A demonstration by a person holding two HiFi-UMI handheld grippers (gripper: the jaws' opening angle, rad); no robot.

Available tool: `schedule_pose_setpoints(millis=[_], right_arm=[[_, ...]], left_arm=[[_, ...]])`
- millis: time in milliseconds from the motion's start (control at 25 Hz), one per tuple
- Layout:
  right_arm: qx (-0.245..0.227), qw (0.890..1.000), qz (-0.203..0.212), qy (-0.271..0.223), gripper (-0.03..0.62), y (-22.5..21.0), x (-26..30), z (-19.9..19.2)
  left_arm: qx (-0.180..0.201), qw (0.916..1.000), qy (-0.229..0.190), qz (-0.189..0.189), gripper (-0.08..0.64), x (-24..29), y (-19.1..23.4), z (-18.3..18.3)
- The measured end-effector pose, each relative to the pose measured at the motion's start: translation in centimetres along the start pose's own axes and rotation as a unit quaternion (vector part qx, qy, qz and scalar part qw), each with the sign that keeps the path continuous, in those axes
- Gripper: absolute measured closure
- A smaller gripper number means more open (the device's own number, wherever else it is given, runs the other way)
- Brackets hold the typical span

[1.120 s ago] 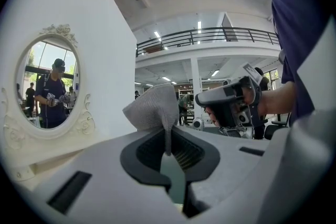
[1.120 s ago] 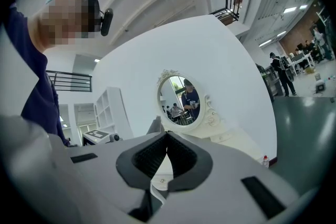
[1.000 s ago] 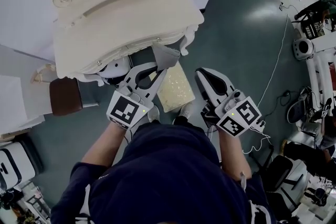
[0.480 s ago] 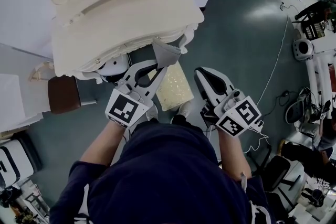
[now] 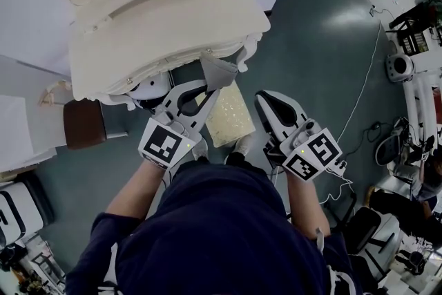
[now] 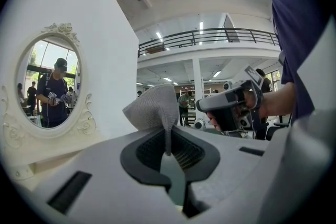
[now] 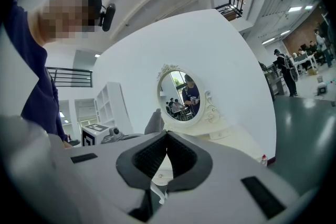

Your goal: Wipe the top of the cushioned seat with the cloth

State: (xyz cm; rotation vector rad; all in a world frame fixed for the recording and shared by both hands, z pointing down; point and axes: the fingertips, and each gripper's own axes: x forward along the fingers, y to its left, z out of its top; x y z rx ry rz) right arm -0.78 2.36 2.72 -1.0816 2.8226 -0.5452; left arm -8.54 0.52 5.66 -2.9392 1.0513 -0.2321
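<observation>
Cloth (image 5: 219,72): grey, pinched by a fold in the left gripper (image 5: 206,92). The jaws are closed tight on it, and the rest stands up past the jaw tips. We cannot tell if it touches the dressing table (image 5: 159,17) edge just beyond. The cushioned seat (image 5: 231,117) is cream and lies below these jaws, slightly to their right. Its far end is hidden under the dressing table, its near end by the person's body. The right gripper (image 5: 266,103) jaws are pressed together on nothing, with the mirror (image 7: 181,94) ahead of them.
</observation>
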Motion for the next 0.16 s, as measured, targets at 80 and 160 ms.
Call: schedule_pose_setpoints(millis=[80, 160], right_arm=[[0.0, 1.0, -0.001, 0.0, 0.568, -0.05, 0.06, 0.02], [0.0, 1.0, -0.002, 0.0, 0.568, -0.1, 0.1, 0.06]], left_arm=[[-0.002, 1.0, 0.0, 0.001, 0.532, -0.02, 0.12, -0.01], [-0.004, 1.0, -0.001, 0.002, 0.533, -0.03, 0.22, -0.01]])
